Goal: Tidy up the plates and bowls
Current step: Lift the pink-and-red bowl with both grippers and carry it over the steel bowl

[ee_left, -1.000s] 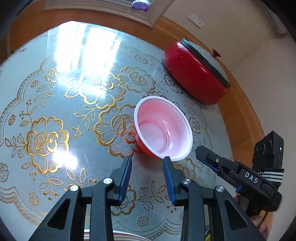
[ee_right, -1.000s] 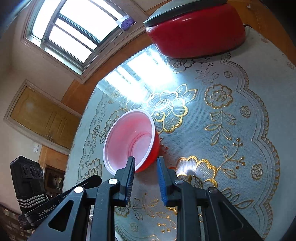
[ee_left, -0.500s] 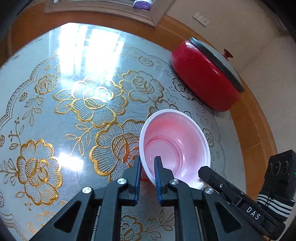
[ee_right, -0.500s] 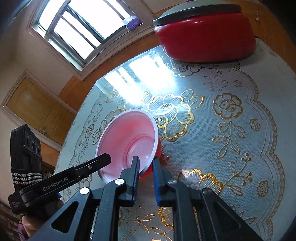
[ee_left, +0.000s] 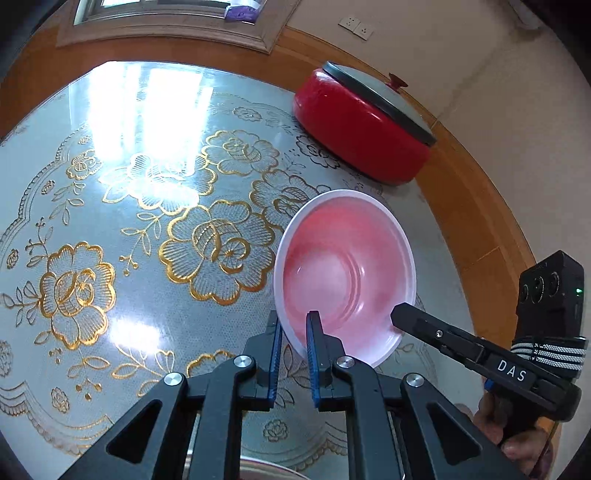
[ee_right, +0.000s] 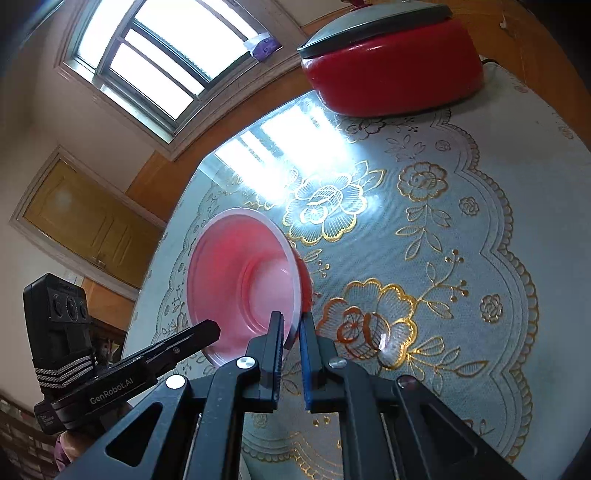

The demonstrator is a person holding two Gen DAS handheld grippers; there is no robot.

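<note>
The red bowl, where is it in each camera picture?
Left wrist: red bowl sits right of centre, its rim between this gripper's fingers.
Right wrist: red bowl sits left of centre, rim pinched likewise.
Shared landmark: red lidded pot near the table's edge.

Setting: domestic dining room. Evidence: round wooden worktop point(ee_left: 476, 206) under a clear cover with gold floral lace pattern point(ee_left: 218, 251); red electric cooking pot point(ee_left: 364, 122) with grey lid at its far edge. Also a framed window point(ee_right: 155, 62), wall sockets point(ee_left: 355, 26), panelled wooden door point(ee_right: 88, 225) and cream walls.
</note>
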